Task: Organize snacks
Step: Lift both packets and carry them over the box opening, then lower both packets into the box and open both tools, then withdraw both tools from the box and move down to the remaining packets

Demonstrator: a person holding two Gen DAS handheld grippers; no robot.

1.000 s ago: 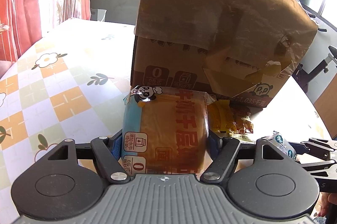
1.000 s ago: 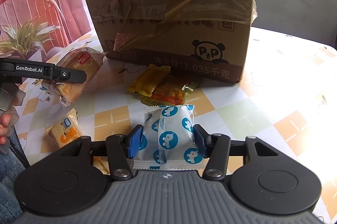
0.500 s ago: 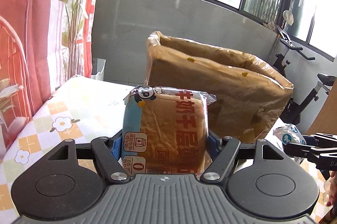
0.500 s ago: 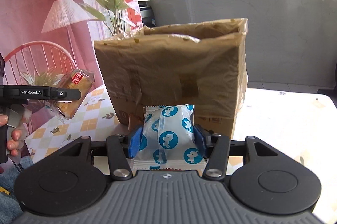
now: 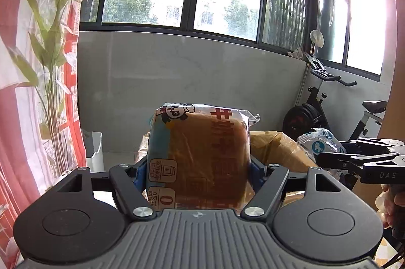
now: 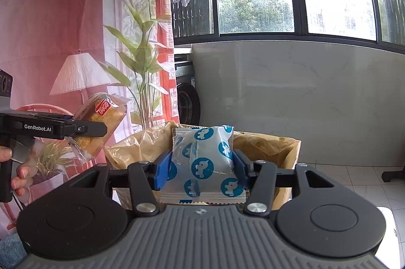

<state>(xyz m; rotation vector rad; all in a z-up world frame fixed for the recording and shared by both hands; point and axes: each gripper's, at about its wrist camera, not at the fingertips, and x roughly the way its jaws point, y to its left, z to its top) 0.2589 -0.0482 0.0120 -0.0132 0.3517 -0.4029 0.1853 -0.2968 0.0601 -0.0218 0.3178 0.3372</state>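
My left gripper (image 5: 198, 167) is shut on a packaged bread loaf (image 5: 200, 155) with a panda logo, held high at the level of the cardboard box's open top (image 5: 276, 150). My right gripper (image 6: 200, 167) is shut on a white pouch with blue unicorn dots (image 6: 205, 162), held just in front of the box rim (image 6: 265, 142). The right gripper with its pouch (image 5: 321, 145) shows at the right of the left wrist view. The left gripper with the loaf (image 6: 101, 122) shows at the left of the right wrist view.
The tall brown box has a plastic liner at its rim (image 6: 136, 142). Behind it are a grey wall, windows, a plant (image 6: 141, 61), a red curtain (image 5: 15, 92) and an exercise bike (image 5: 329, 117). The table and other snacks are out of view.
Both grippers have risen with their snacks from table level to the box's top rim. The table and the loose snacks on it have dropped out of view.
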